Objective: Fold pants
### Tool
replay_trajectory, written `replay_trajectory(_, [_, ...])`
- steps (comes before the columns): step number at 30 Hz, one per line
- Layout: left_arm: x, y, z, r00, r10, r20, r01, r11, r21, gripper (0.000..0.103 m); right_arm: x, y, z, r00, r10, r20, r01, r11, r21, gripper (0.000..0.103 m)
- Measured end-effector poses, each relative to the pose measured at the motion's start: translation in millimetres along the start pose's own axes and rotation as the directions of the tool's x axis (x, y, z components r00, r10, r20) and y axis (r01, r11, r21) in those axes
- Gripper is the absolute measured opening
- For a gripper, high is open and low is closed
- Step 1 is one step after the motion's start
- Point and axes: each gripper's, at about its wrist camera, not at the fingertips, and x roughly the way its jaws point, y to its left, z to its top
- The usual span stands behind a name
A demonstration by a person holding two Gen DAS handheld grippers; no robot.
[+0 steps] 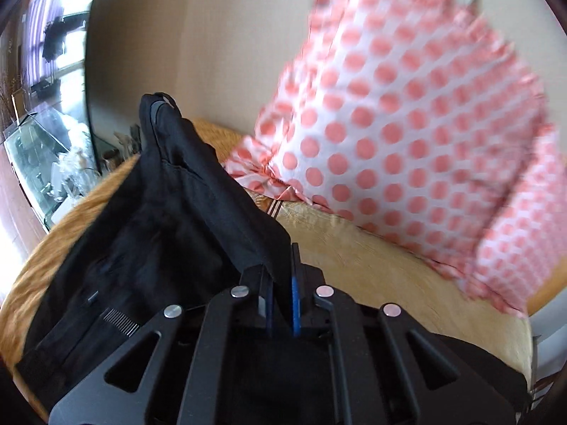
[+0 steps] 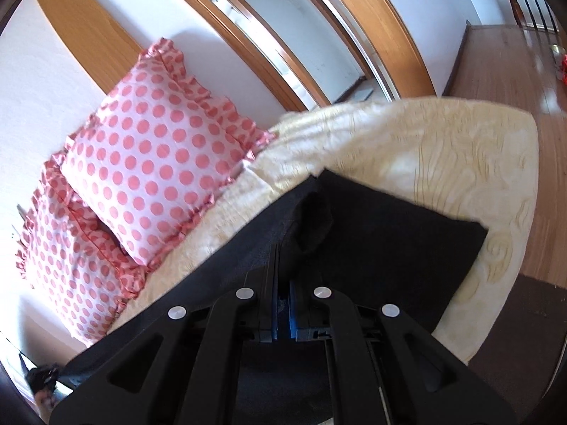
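The black pants (image 1: 149,219) hang lifted above the bed. My left gripper (image 1: 281,276) is shut on an edge of the cloth, which drapes away to the left and up to a raised corner. In the right wrist view my right gripper (image 2: 281,276) is shut on another part of the black pants (image 2: 382,241), which spread flat to the right over the cream bedcover (image 2: 443,148). Both pairs of blue-padded fingers pinch dark fabric between them.
Two pink polka-dot pillows (image 2: 152,148) lie at the head of the bed; they also show in the left wrist view (image 1: 407,124). A wooden floor (image 2: 531,81) and door frames (image 2: 248,35) lie beyond the bed. A glass table (image 1: 39,163) stands far left.
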Motion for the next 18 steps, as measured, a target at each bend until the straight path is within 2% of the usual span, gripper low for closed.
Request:
replay_trajectory(3, [-67.8,13.2,-37.3,0.996,-0.021,0.09,0.02,1.0,0.01,0.007,-8.2,-3.2,6.6,1.0,0.001,0.029,-0.001,1.0,0.002,0.004])
replay_trajectory(8, [-118.5,34.0,-101.6,0.986,0.013,0.164,-0.012,1.0,-0.004,0.007,-12.0,-15.6,12.5,0.999,-0.019,0.04,0.018,1.0,0.017,0.004])
replay_trajectory(10, [-125.3,39.2,-129.8,0.984,0.054,0.171,-0.052,0.999,-0.014,0.007,-10.8,-19.9,11.5,0.999,-0.028,0.03,0.028,0.999,0.018,0.004])
replay_trajectory(12, [-119.0,49.1,-156.1,0.988,0.081,0.134,-0.076,0.996,-0.048,0.006,-10.7,-23.8,9.9,0.999,-0.036,0.025,0.036,0.999,0.02,0.004])
replay_trajectory(15, [-111.5,59.1,-179.6,0.985,0.13,0.118,-0.122,0.99,-0.069,0.006,-8.9,-29.6,7.1,0.999,-0.052,0.012,0.052,0.998,0.023,0.004])
replay_trajectory(17, [-107.4,64.8,-188.0,0.985,0.136,0.104,-0.129,0.989,-0.076,0.008,-7.0,-33.6,5.0,0.998,-0.063,-0.002,0.063,0.998,0.026,0.004])
replay_trajectory(18, [-106.0,67.8,-188.5,0.987,0.13,0.097,-0.122,0.989,-0.09,0.014,-6.6,-34.8,4.2,0.998,-0.065,-0.007,0.065,0.997,0.029,0.004])
